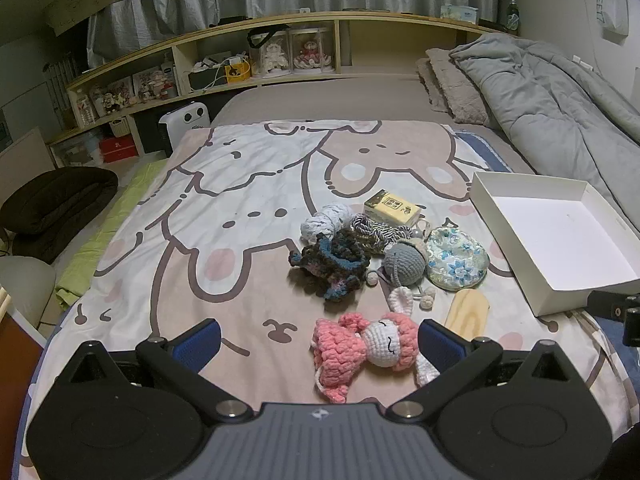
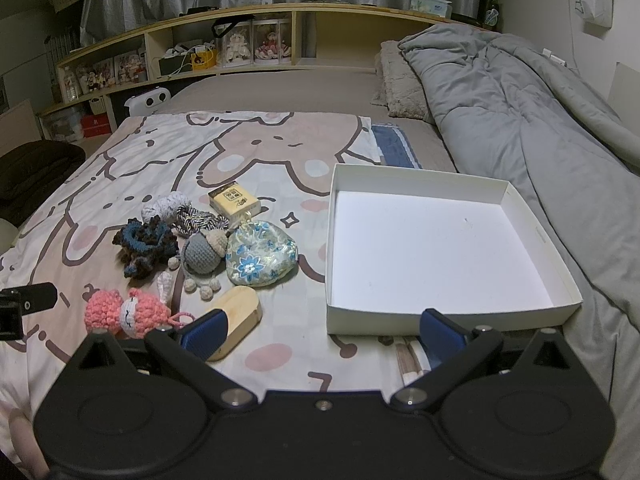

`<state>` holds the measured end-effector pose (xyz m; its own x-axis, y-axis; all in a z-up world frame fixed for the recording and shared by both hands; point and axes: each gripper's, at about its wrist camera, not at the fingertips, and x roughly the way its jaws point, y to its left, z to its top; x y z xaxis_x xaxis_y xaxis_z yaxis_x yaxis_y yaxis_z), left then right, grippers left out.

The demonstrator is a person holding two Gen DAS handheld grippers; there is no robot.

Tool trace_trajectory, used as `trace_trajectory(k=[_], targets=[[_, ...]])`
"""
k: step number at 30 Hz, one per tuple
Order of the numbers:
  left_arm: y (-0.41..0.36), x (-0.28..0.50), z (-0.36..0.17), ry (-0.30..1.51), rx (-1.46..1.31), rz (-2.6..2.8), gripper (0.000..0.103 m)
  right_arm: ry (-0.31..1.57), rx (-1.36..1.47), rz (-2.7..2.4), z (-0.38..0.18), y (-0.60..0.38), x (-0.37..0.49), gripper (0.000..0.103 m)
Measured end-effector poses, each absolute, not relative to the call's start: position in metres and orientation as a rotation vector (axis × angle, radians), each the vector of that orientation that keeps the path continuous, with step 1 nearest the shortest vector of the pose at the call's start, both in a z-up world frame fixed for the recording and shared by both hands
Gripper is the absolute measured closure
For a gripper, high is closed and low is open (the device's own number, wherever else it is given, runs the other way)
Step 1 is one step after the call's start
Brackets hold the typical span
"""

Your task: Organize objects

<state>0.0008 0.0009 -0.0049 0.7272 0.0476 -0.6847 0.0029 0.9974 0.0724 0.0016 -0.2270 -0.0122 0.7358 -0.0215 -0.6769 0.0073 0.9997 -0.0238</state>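
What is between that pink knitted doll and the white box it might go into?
The wooden piece lies on the blanket between the pink doll and the white box. Lifting the doll over it should avoid it. The box itself holds nothing.

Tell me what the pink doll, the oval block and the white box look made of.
Pink doll: crocheted yarn, bumpy looped stitches.
Oval block: pale wood, seemingly unpainted, grain lines visible.
White box: probably matte cardboard, with thin, folded walls.

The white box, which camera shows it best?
The right wrist view: the whole white box shows there, all four walls and its bare floor. The left wrist view catches it at the right edge, more foreshortened, its near corner behind the other gripper.
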Motion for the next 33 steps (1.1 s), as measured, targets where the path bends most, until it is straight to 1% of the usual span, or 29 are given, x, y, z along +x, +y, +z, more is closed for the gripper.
trace_trajectory(k=[33], targets=[[-0.0014,0.0006,-0.0045,0.758,0.072,0.021,0.000,0.746,-0.022,-0.017,-0.0157,-0.2248,-0.0014,0.000]])
